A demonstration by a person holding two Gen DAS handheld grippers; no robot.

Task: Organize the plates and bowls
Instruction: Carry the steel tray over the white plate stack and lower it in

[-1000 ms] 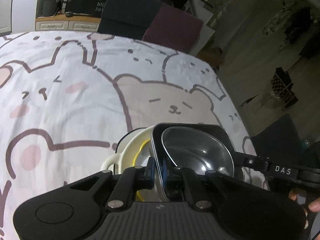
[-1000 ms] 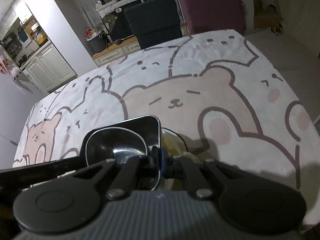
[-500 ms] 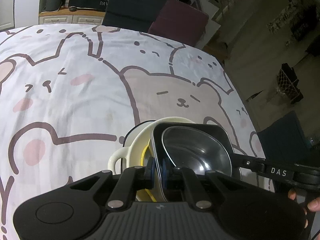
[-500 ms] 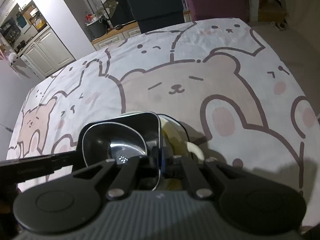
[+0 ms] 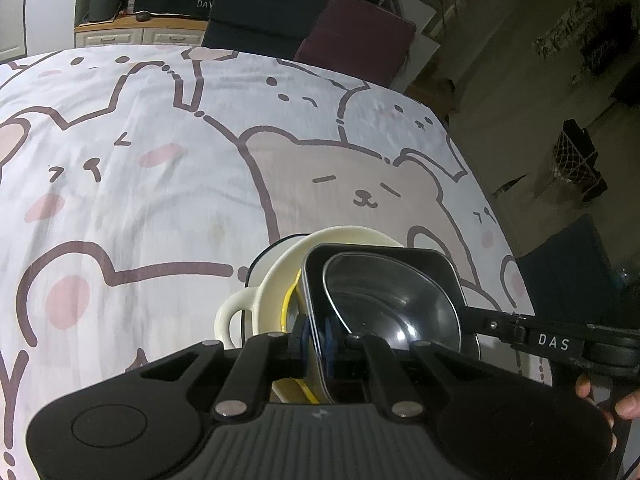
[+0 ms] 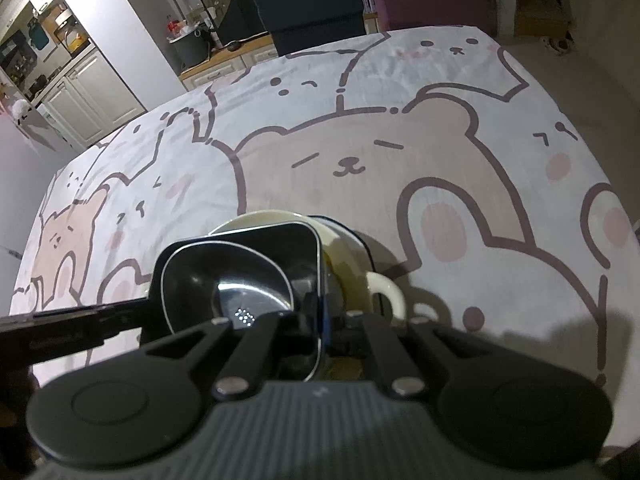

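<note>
A black square dish (image 5: 424, 258) with a shiny metal bowl (image 5: 392, 308) nested in it hangs over a cream bowl with a loop handle (image 5: 240, 312) and a yellow inner dish (image 5: 289, 300). My left gripper (image 5: 318, 340) is shut on the black dish's left rim. My right gripper (image 6: 322, 320) is shut on its right rim (image 6: 318, 264). The metal bowl (image 6: 232, 276) and the cream bowl (image 6: 380, 288) show in the right wrist view too. The stack's underside is hidden.
The table wears a white cloth with bear drawings (image 5: 160, 184). Dark and maroon chairs (image 5: 312, 32) stand at its far edge. The cloth's right edge (image 5: 480, 184) drops to the floor. Kitchen cabinets (image 6: 92, 92) stand far left.
Both grippers have risen with the black dish and metal bowl; more of the cream bowl and its handle shows under them, and the table looks farther away.
</note>
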